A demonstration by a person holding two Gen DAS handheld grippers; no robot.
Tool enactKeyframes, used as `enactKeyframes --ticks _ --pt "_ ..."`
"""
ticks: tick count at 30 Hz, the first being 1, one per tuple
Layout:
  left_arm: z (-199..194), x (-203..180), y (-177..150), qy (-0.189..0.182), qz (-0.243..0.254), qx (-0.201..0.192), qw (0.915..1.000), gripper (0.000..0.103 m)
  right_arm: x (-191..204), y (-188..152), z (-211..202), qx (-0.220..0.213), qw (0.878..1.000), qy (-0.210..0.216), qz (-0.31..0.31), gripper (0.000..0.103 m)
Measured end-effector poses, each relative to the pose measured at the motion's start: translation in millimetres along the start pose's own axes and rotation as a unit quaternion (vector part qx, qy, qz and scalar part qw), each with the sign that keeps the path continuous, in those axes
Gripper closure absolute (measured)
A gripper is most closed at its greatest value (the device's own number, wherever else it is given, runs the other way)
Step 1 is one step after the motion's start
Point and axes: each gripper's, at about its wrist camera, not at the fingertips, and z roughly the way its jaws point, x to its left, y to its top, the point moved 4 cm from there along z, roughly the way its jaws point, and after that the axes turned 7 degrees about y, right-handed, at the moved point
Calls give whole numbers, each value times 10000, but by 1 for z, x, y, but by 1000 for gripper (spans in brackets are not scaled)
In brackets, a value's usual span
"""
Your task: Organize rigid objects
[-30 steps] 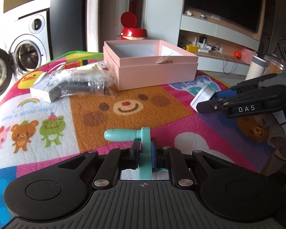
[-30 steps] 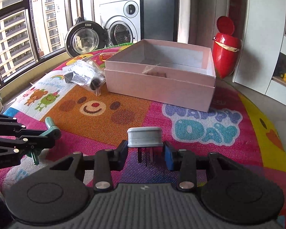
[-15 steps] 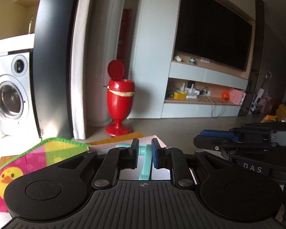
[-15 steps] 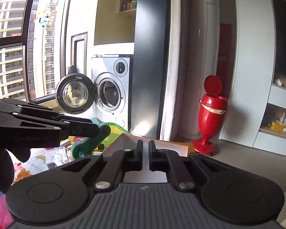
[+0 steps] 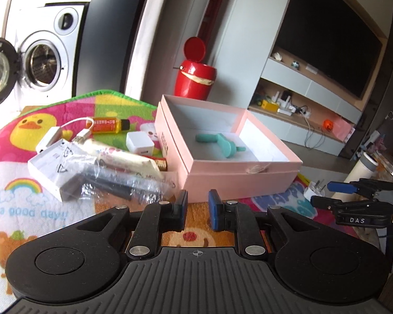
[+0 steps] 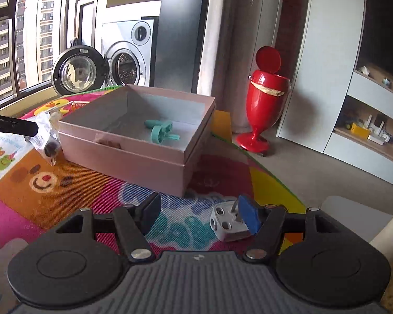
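A pink box [image 5: 238, 178] stands open on the colourful mat; it also shows in the right wrist view [image 6: 123, 154]. A teal plastic handle piece [image 5: 221, 144] lies inside it, also seen in the right wrist view [image 6: 161, 130]. My left gripper [image 5: 197, 208] is open and empty, in front of the box's near wall. My right gripper [image 6: 200, 216] is open wide. A grey plug adapter [image 6: 228, 222] lies on the mat against its right finger, prongs up; it shows in the left wrist view [image 5: 314, 188] too.
Left of the box lie a bagged black item [image 5: 112, 180], a white carton [image 5: 52, 167], a white charger cube [image 5: 140, 142], an orange bottle [image 5: 110, 125] and a cable. A red bin [image 6: 264, 96] stands behind. A white cup [image 5: 361, 172] stands at the right.
Both grippers dipped from a raised, shut pose back toward the mat and opened. The teal piece left my left gripper and now lies in the box. The grey adapter lies loose on the mat.
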Motion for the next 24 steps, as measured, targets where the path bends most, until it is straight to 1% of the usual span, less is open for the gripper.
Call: enactKeyframes --ticks 2,4,7,8,9,10,11,13,14,16,17,19,20,21,22,23,24 --pt "-2 0 -13 -29 -61 146 9999 84 -10 -6 14 85 9997 -145 192 38" --pt "-3 0 -23 -6 -68 259 9996 84 -21 -7 21 72 9989 -270 380 38" --pt "-1 -1 -31 36 -46 362 9993 84 -35 -7 28 100 9966 8 814 38" --pt "0 0 -34 45 -56 408 9991 84 -38 -8 31 165 9956 96 922 40" --pt "1 0 -35 61 -66 445 9990 84 -39 -9 33 241 9947 153 992 46" --pt "1 -1 -38 97 -81 493 9987 84 -38 -10 31 264 9943 186 1020 54" --pt "2 -1 -39 114 -88 516 9986 84 -35 -9 27 261 9943 262 1004 54" --pt "0 -4 -42 124 -64 562 9983 84 -23 -5 13 235 9940 554 915 54" --pt "0 -5 -43 123 -27 576 9983 84 -10 1 2 174 9939 776 769 54" --pt "-2 -11 -47 126 127 573 9982 84 13 18 -18 16 9932 1079 431 54" --pt "-1 -13 -47 136 188 563 9981 84 23 31 -26 -114 9929 1151 262 54" --pt "1 -16 -48 183 272 565 9979 84 36 65 -36 -479 9920 1164 45 54" --pt "3 -17 -48 223 266 577 9977 84 38 81 -37 -672 9914 1124 41 54" --pt "4 -16 -48 272 245 582 9976 84 38 105 -36 -966 9902 1003 97 54" --pt "4 -14 -48 327 211 570 9976 84 38 124 -33 -1227 9890 809 150 50" --pt "3 -12 -47 396 167 550 9976 84 37 140 -26 -1363 9887 575 232 39" --pt "2 -8 -46 484 112 527 9974 84 37 151 -18 -1401 9886 460 313 35"
